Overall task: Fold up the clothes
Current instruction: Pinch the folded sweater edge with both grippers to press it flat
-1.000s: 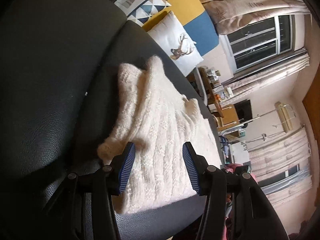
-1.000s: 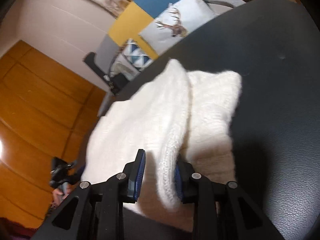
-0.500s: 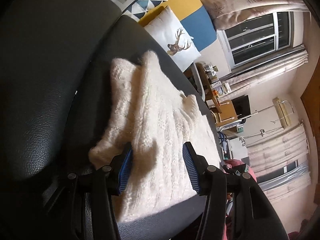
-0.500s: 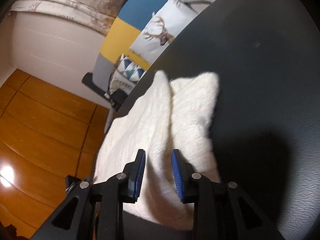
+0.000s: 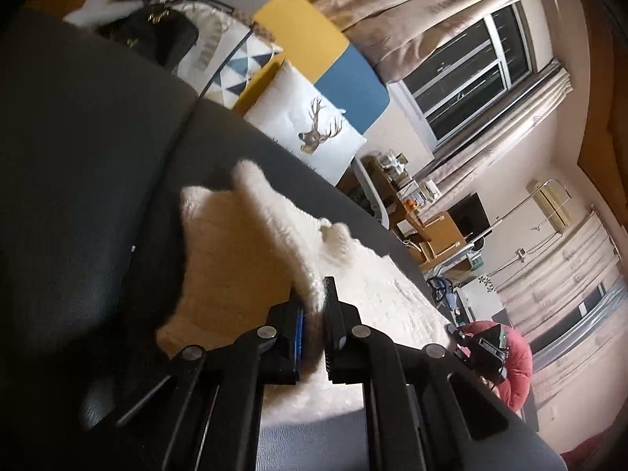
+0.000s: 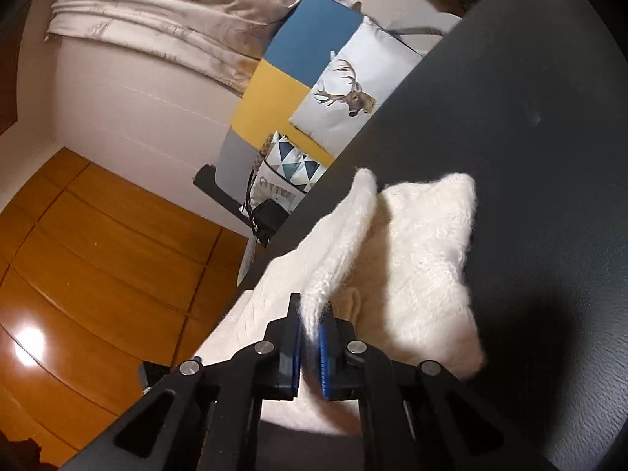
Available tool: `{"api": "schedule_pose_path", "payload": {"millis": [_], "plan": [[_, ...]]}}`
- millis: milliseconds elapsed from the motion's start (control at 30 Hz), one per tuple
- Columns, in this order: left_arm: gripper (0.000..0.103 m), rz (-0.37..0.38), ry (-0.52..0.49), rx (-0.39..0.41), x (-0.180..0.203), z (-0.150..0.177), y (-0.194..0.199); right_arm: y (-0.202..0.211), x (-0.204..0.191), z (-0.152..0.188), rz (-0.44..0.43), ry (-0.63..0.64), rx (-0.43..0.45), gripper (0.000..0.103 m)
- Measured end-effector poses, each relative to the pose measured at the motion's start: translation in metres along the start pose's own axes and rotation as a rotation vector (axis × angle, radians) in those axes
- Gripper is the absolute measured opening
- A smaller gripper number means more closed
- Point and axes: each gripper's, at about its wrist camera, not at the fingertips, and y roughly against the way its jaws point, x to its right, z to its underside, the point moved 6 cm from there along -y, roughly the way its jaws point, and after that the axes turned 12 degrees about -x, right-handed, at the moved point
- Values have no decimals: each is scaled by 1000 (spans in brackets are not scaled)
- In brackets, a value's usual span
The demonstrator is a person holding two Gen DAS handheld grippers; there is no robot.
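Sweater [image 5: 243,259], white and fluffy, lies on the dark sofa seat [image 5: 78,180]. My left gripper [image 5: 312,314] and right gripper [image 6: 310,325] fingers pinch its raised edge; I'd lift both evenly, keeping the fold straight.

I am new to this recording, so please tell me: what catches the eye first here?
The fluffy cream knitted sweater lies on the dark leather sofa seat, one ridge of it pinched up by the left gripper and the right gripper. Behind it leans a white deer-print cushion.
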Motion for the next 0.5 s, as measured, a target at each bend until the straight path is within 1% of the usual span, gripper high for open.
{"api": "schedule_pose_path", "payload": {"millis": [67,200,300,333,367,400,500], "plan": [[8,-12,-22,7,2,10,7,6,1,3,-18,-12,20,6],[8,-63,29,14,-13,22,10,18,2,8,-55,-36,59,5],[9,-102,67,19,-24,32,13,6,29,16,42,-96,8,5],[9,-115,80,21,-28,35,14,5,31,16,41,-95,-1,6],[11,-127,93,23,-32,38,15,6,28,15,47,-83,-1,9],[13,-140,106,25,-36,41,16,8,25,14,52,-71,-1,9],[14,-184,137,41,-45,49,22,24,11,3,190,5,56,15]]}}
